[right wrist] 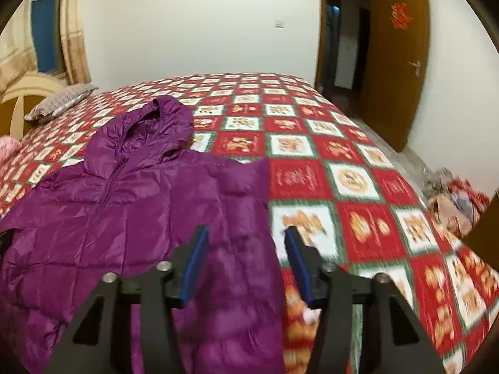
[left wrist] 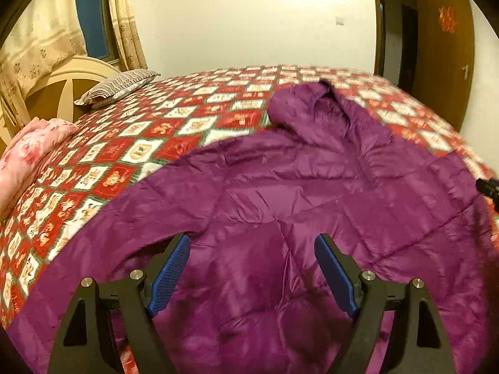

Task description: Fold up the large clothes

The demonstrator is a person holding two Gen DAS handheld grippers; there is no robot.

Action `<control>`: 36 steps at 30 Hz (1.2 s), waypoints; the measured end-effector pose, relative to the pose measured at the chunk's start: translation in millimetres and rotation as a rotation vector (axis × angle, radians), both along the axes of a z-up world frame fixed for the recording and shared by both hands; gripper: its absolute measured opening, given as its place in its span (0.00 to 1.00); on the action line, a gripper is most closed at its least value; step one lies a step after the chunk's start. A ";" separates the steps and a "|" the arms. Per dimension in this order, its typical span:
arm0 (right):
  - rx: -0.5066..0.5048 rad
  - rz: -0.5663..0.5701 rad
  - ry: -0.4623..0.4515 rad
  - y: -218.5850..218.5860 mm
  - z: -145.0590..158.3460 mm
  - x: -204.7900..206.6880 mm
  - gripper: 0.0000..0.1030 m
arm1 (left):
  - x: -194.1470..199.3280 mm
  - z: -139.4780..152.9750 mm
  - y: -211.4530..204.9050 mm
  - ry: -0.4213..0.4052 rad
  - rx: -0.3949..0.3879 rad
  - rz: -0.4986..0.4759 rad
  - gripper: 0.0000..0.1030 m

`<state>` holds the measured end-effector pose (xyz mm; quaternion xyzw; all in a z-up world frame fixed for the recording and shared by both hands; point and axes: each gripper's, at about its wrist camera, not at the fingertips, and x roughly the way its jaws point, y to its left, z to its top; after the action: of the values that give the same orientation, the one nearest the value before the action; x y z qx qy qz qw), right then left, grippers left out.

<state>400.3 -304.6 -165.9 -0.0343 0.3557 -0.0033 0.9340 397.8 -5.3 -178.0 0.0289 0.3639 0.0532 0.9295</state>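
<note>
Left claw (left wrist: 252,243): blue-padded fingers spread wide apart, nothing between them, hovering over the lower body of the jacket at the bottom centre of the left wrist view.
Right claw (right wrist: 246,237): fingers apart and empty, at the bottom centre of the right wrist view; the left finger is over purple cloth, the right finger over the bedspread, so the jacket's edge runs between them.
Jackets: one, a purple quilted hooded jacket (right wrist: 124,205), spread flat on the bed, filling the lower left of the right wrist view and most of the lower half of the left wrist view.
Hood (right wrist: 156,121): one, lying above the body towards the frame's upper left, the zip line running down from it.
Sleeve: one is seen folded in along the jacket's right edge (right wrist: 246,187).
Bed: one, covered by a red, white and green checked bedspread (right wrist: 343,162) with gingerbread figures.
Pillows: one striped pillow (left wrist: 118,85) at upper left; one pink bundle of bedding (left wrist: 28,152) at the left edge.
Room: white wall, curtains (left wrist: 128,31) by a window (left wrist: 92,21) at upper left, one open wooden door (right wrist: 396,59) at upper right, a heap of cloth (right wrist: 455,199) on the floor at the right edge.
</note>
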 end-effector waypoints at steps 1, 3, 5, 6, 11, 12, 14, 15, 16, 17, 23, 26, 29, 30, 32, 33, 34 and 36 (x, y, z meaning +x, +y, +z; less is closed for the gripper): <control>-0.015 0.013 0.007 0.6 -5.4 4.2 0.48 | 6.9 -12.6 -4.2 0.011 0.033 0.007 0.80; -0.028 0.036 0.062 0.2 -27.7 15.5 0.47 | 17.2 -31.2 -8.9 0.076 0.064 0.008 0.80; 0.018 0.028 0.128 -8.4 -45.1 23.0 0.47 | 21.7 -34.7 -7.9 0.094 0.054 0.010 0.84; 0.055 0.025 0.132 -13.1 -47.9 23.6 0.47 | 22.0 -35.8 -7.7 0.095 0.062 0.021 0.86; 0.082 0.032 0.137 -15.2 -49.2 23.1 0.47 | 23.5 -39.5 -6.0 0.091 0.060 0.040 0.91; 0.077 0.032 0.136 -14.1 -50.0 24.1 0.47 | 23.3 -40.0 -6.6 0.089 0.063 0.041 0.91; 0.064 0.030 0.136 -11.8 -50.4 24.6 0.47 | 23.0 -40.4 -6.8 0.085 0.067 0.042 0.91; 0.058 0.029 0.135 -10.7 -50.6 24.2 0.47 | 23.1 -40.6 -6.4 0.086 0.066 0.042 0.91; 0.057 0.029 0.135 -10.6 -50.6 24.4 0.47 | 23.8 -40.1 -5.8 0.088 0.066 0.042 0.91; 0.055 0.027 0.137 -10.5 -50.4 24.4 0.47 | 22.4 -38.0 -5.6 0.088 0.064 0.039 0.91; 0.027 0.012 0.058 -2.5 -11.2 -7.9 0.58 | -19.2 17.5 0.7 -0.051 -0.024 -0.036 0.91; 0.036 0.088 0.047 19.6 2.4 -35.7 0.64 | -25.7 14.4 -9.4 -0.037 -0.006 -0.074 0.91; -0.016 0.151 0.085 47.0 -10.9 -46.2 0.64 | -14.7 -14.0 -17.3 0.044 0.028 -0.054 0.91; -0.012 0.165 0.111 52.9 -20.4 -46.9 0.64 | -10.2 -25.7 -17.5 0.081 0.031 -0.041 0.91; -0.017 0.162 0.137 55.0 -36.6 -47.7 0.63 | -6.3 -31.1 -13.8 0.104 -0.002 -0.032 0.91; -0.018 0.160 0.144 54.3 -43.0 -47.1 0.63 | -5.6 -30.3 -10.3 0.101 -0.020 -0.023 0.91; -0.008 0.158 0.151 52.1 -48.0 -46.0 0.63 | -4.7 -32.9 -8.5 0.107 -0.029 -0.020 0.91; 0.015 0.150 0.161 47.4 -49.3 -41.7 0.63 | -2.3 -37.4 -7.4 0.120 -0.042 -0.020 0.93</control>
<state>358.6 -257.2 -215.1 -0.0540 0.4259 0.0720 0.9003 395.5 -12.7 -215.4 0.0162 0.4196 0.0346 0.9069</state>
